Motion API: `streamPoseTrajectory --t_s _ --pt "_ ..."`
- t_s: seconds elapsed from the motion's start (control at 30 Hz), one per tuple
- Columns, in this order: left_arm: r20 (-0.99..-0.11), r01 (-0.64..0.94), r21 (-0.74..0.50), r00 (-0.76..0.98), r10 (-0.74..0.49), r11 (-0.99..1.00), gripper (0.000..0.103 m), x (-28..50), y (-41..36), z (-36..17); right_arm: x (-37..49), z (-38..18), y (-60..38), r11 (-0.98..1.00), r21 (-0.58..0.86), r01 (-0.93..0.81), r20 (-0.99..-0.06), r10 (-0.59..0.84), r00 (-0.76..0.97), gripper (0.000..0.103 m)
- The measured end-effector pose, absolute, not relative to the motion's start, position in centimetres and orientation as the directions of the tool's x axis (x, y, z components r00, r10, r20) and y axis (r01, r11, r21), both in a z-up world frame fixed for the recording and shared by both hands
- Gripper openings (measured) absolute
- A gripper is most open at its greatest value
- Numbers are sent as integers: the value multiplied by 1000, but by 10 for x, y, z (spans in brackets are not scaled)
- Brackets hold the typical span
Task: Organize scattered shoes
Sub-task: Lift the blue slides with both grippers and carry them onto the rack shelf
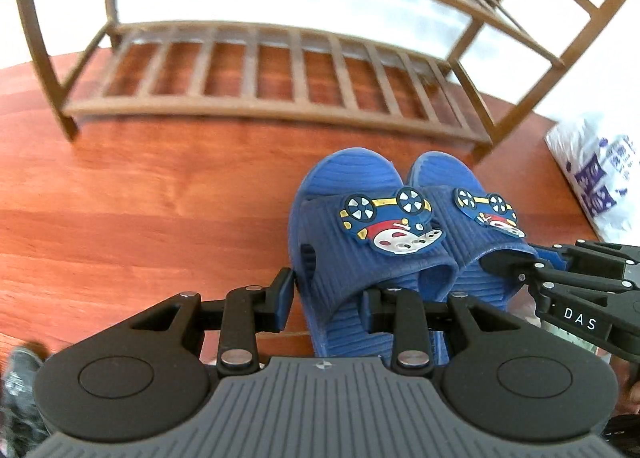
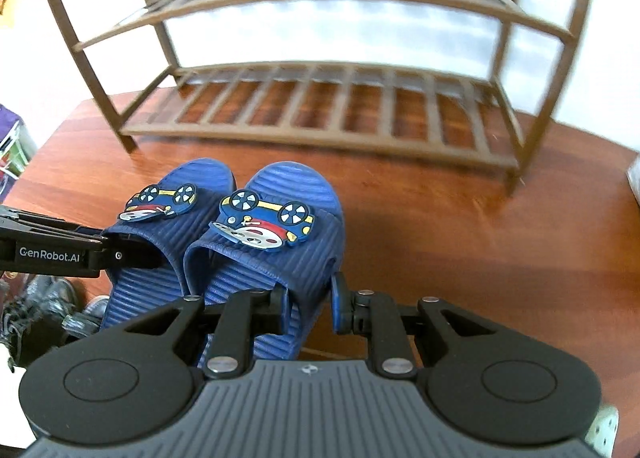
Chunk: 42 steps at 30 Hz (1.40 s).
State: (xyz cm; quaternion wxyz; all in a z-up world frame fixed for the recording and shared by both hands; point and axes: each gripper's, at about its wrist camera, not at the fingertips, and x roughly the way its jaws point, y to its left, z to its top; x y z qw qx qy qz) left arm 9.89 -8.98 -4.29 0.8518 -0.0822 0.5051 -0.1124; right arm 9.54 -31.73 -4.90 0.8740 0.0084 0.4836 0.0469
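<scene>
Two blue child's slippers with cartoon car badges lie side by side on the reddish wooden table, toes toward a brown slatted shoe rack (image 1: pixel 256 78). My left gripper (image 1: pixel 326 298) is shut on the left slipper (image 1: pixel 360 242), one finger outside its left wall and one inside under the strap. My right gripper (image 2: pixel 310 306) is shut on the right slipper (image 2: pixel 272 254) the same way, gripping its right wall. The left slipper also shows in the right wrist view (image 2: pixel 160 234), the right slipper in the left wrist view (image 1: pixel 472 226). The rack (image 2: pixel 320 114) has nothing on its shelves.
A white and purple plastic bag (image 1: pixel 596 178) lies at the table's right edge. Dark shoes (image 2: pixel 36 310) lie below the table's left front edge. The table (image 1: pixel 140 198) ends close behind the slippers' heels. The rack stands near the table's far edge.
</scene>
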Motion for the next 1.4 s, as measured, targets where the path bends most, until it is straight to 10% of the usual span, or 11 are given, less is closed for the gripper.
streamPoseTrajectory --t_s 1.4 --pt "-701 -21 -132 708 -79 991 37 293 94 61 390 13 -141 979 198 -53 -717 181 673 23"
